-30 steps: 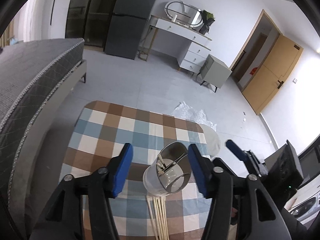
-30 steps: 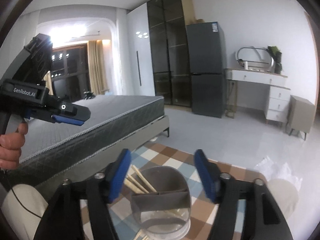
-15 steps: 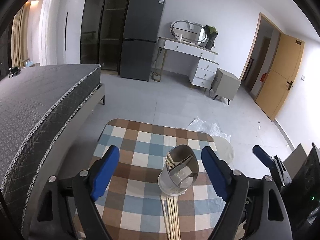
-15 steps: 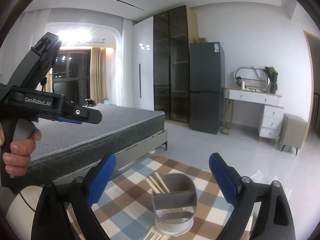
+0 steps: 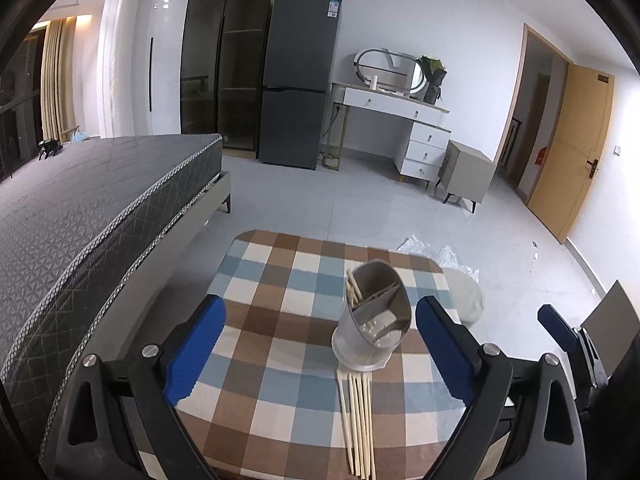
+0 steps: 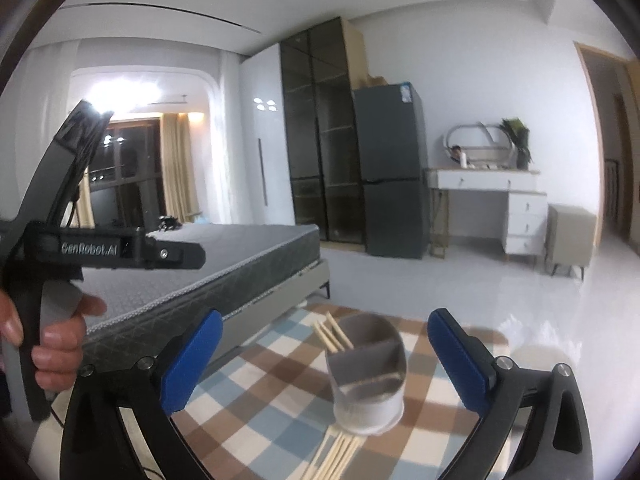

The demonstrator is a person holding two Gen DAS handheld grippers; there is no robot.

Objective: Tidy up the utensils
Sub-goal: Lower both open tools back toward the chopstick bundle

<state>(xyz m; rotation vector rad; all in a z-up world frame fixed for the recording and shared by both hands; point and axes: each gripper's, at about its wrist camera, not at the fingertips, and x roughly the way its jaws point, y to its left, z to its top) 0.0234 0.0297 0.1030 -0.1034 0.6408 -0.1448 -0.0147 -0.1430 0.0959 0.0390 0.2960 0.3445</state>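
While both of my tools hang above the near end of the checked tablecloth (image 5: pixel 280 312), neither of them has anything between its pads. On my left gripper (image 5: pixel 320 344) the jaws are opening and already stand wide, the blue fingers (image 5: pixel 196 344) flanking the grey utensil holder (image 5: pixel 374 320) from some way back without touching it. My right gripper (image 6: pixel 324 364) shows the same picture from its side: the jaws are opening, spread broadly, and the holder (image 6: pixel 366 372) sits in the gap ahead of them, clear of both pads. The holder stands upright on the cloth, toward the table's right half in the left wrist view, and a divider splits its inside into compartments. A few pale wooden chopsticks (image 6: pixel 332 336) lean out of the compartment on its left side. More chopsticks (image 5: pixel 358 420) lie flat on the cloth in a loose parallel bundle just in front of the holder's base, their far ends touching or nearly under it; I cannot tell which. In the right wrist view I can see the hand (image 6: pixel 56 340) that grips the left tool's handle at the left edge. Beyond the table there is a grey bed (image 5: pixel 80 208), a dark refrigerator (image 5: pixel 298 92) and a white dressing table (image 5: pixel 400 120).
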